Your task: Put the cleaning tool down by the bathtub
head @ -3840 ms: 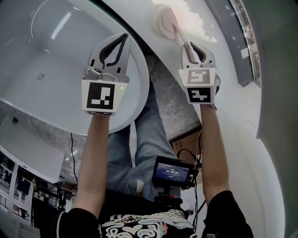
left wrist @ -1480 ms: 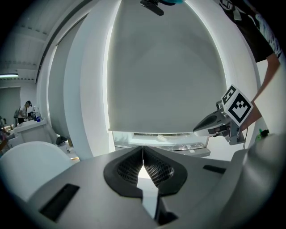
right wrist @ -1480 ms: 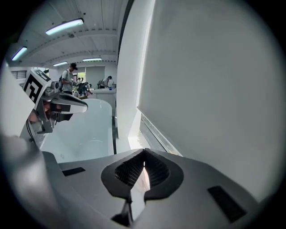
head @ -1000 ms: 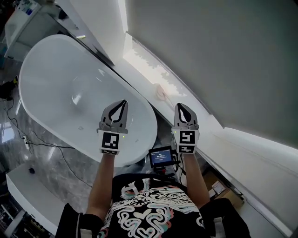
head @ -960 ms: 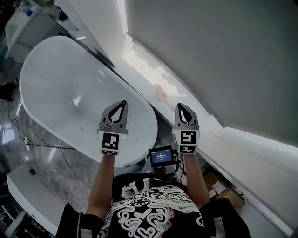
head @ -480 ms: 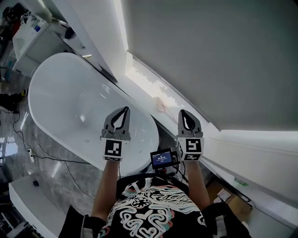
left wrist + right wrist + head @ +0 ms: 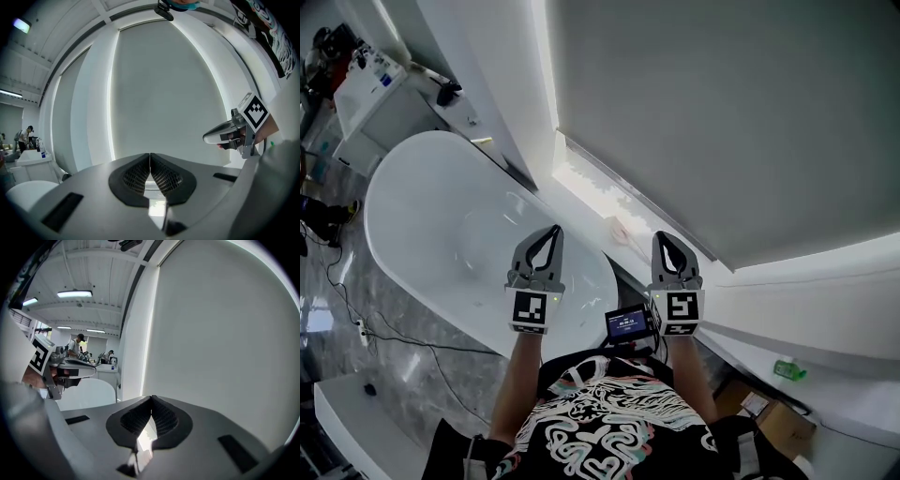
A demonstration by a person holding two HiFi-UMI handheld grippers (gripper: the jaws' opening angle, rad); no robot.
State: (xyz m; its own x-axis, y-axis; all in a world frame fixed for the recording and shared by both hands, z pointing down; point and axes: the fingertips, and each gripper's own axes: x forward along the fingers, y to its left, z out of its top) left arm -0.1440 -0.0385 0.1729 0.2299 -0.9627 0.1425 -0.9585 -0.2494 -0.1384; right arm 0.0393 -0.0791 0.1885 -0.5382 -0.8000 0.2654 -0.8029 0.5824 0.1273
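1. On the white ledge [image 7: 581, 187] that runs between the bathtub [image 7: 441, 216] and the wall lies the cleaning tool [image 7: 620, 231], a pale pink thing close beside the tub's rim. It appears to be already set down, with nothing touching it.
2. In the head view the tool shows between the two gripper tips, beyond them and lower down. It lies just to the left of the right gripper [image 7: 662, 237] and farther to the right of the left gripper [image 7: 553, 229], so the right one is nearer.
3. The tool's long axis seems to slant along the ledge, towards the person, but it is too small here to be sure which end is the handle.
4. The left gripper is closed with its ribbed pads pressed together, and nothing is between them. The right gripper is closed the same way and is also empty. Both are raised and point at the plain grey wall rather than down at the ledge.
5. Counted: one cleaning tool, one bathtub and two grippers. There is also one small screen [image 7: 626, 324] at the person's waist and one green object [image 7: 787, 369] farther along the ledge to the right.
6. My judgement is that the putting-down is finished. Any further move would only be backing away.
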